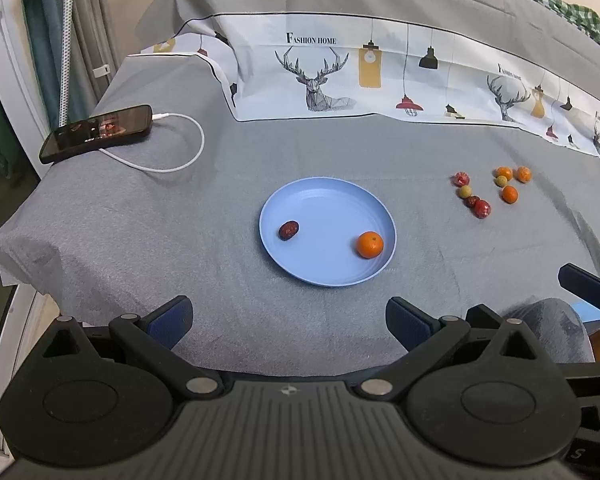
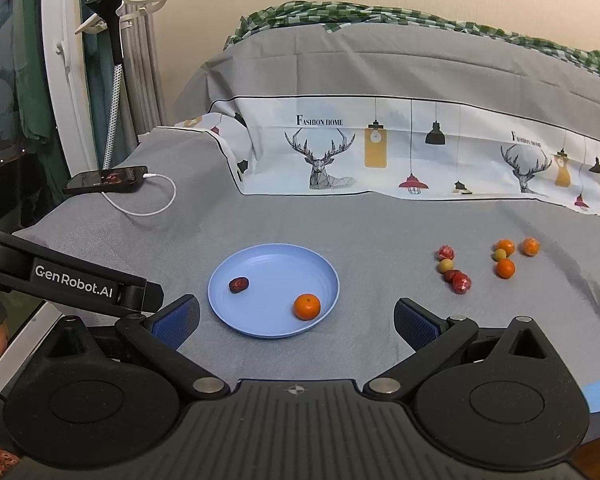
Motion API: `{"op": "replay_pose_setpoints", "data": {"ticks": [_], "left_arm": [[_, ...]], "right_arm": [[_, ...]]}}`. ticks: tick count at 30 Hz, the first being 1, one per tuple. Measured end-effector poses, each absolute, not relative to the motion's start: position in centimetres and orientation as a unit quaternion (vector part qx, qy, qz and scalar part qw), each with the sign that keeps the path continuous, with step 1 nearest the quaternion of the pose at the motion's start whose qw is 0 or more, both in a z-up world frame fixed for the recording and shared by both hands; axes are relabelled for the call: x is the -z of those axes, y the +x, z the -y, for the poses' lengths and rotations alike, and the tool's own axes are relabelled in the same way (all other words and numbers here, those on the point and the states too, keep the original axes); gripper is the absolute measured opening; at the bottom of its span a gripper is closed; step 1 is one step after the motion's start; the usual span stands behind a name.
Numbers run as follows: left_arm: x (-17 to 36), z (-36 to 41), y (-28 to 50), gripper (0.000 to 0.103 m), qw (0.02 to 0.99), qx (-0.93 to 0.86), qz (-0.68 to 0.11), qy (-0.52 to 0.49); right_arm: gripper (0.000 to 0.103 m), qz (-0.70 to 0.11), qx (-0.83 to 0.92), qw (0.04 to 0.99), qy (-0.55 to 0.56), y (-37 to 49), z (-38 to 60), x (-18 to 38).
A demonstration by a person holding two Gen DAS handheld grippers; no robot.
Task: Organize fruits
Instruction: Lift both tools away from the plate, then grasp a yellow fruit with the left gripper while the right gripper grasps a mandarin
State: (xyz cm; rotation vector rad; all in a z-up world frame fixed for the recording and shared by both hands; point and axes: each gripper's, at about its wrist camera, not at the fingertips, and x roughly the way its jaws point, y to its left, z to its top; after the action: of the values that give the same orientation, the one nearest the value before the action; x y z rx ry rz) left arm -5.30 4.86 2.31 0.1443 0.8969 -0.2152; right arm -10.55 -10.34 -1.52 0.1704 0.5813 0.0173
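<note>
Both your grippers hang back at the near edge of the grey cloth (image 1: pixel 140 240), the left gripper (image 1: pixel 288 320) and the right gripper (image 2: pixel 296 322) each spread wide with nothing between the fingers. Just ahead sits the blue plate (image 2: pixel 260 328), already holding a mandarin (image 2: pixel 307 306) and a dark red date (image 2: pixel 239 284), well apart from each other. Farther out to the right, the loose fruits (image 2: pixel 484 264) lie clustered on the cloth: small oranges, pale green balls and red pieces. They look light, round and likely to roll, so close across the widest part, gently; the soft cloth will give underneath. A phone (image 1: pixel 96 133) lies at the far left.
</note>
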Motion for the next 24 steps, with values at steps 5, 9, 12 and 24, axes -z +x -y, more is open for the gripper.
{"op": "replay_pose_setpoints", "data": {"ticks": [5,9,12,24], "left_arm": [[-1.8,-4.5,-4.6,0.103,0.889,0.101,-0.441,0.077],[-1.4,-4.0,-3.9,0.103,0.885,0.097,-0.449,0.082],[-1.5,-3.6,-3.4,0.103,0.885,0.096,-0.448,0.085],[-1.7,2.8,1.5,0.103,0.886,0.114,-0.437,0.106]], "right_arm": [[0.102,-0.292,-0.012,0.951,0.103,-10.2,11.1,2.1],[0.102,-0.296,-0.008,0.947,0.122,-9.9,12.1,2.6],[0.102,-0.292,0.001,0.946,0.138,-9.7,13.1,2.7],[0.102,-0.272,0.133,0.936,0.182,-8.4,22.9,4.3]]}}
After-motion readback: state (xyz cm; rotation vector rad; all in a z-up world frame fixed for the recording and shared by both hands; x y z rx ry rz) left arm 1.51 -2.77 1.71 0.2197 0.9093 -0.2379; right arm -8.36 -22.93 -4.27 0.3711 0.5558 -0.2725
